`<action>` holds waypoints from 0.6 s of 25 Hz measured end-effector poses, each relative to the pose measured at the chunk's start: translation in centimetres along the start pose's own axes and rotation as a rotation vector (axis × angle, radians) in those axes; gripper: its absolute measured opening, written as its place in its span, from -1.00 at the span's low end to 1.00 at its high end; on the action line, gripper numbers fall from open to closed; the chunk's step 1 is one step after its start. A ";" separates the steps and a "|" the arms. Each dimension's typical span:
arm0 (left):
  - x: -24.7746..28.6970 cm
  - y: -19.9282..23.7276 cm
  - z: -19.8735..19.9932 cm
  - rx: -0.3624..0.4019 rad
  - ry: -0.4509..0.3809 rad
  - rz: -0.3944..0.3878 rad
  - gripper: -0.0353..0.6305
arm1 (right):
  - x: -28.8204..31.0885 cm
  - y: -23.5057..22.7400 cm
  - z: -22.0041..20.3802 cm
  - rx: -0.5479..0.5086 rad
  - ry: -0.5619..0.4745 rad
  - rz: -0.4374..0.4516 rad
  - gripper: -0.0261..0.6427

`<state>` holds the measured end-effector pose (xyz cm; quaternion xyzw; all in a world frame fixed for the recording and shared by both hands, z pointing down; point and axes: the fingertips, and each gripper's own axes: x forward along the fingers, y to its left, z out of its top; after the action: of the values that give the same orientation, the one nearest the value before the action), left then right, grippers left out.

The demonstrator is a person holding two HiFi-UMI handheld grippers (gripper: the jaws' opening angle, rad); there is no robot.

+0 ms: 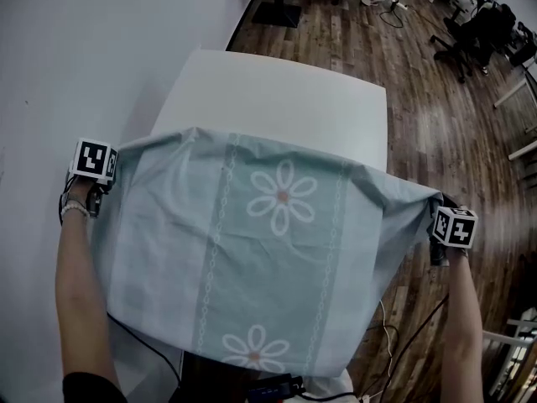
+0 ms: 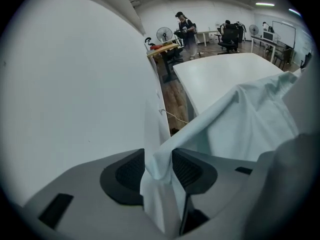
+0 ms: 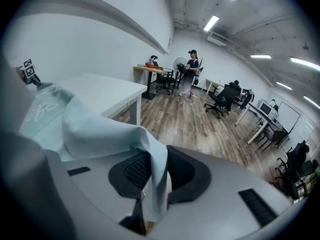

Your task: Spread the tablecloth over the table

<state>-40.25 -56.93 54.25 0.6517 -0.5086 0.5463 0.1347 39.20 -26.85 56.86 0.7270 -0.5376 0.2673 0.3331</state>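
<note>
- Your left claw (image 2: 158,171) has its jaws apart. One corner of the cloth (image 1: 252,259) hangs loose between the pads and is not pinched.
- Your right claw (image 3: 155,171) is clamped on the opposite corner. The fabric folds over the jaw on the view's left and is nipped between the two pads.
- The cloth's far edge runs from one claw to the other, across the tabletop (image 1: 277,91). The rest drapes back from the claws toward you and hides the near end. Whether the far edge touches the surface cannot be told.
- Ahead of both claws the tabletop is bare and white, with rounded far corners.
- Just left of the left claw stands a white wall (image 1: 75,65). Only a narrow strip of floor (image 1: 436,141) shows between it and the tabletop's left edge, so that side is tight.
- Right of the right claw the wood floor lies open. Black chairs (image 1: 482,32) stand well beyond it.
- The cloth is pale green with lacy stripes and white flowers (image 1: 282,196). One flower sits midway between the claws, just behind their line.
- A dark cable (image 1: 138,342) runs beneath your left forearm.
- Each claw's cube shows black-and-white square markers.
</note>
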 end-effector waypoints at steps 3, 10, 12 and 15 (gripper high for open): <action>-0.1 -1.1 -0.6 -0.020 -0.027 -0.062 -0.17 | -0.3 0.3 -0.1 0.062 -0.033 0.032 -0.49; -4.2 -1.9 -1.2 -0.102 -0.223 -0.109 -0.17 | -5.8 3.0 1.8 0.218 -0.190 0.170 -0.27; -5.7 -2.3 -2.2 -0.146 -0.263 -0.128 -0.17 | -7.5 4.1 2.1 0.244 -0.217 0.207 -0.22; -7.5 -3.9 -4.4 -0.177 -0.277 -0.158 -0.17 | -8.8 4.1 1.3 0.291 -0.224 0.196 -0.19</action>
<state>-38.73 -48.12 51.02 0.7443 -0.5155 0.3921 0.1630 32.87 -23.36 50.21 0.7368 -0.5951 0.2911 0.1351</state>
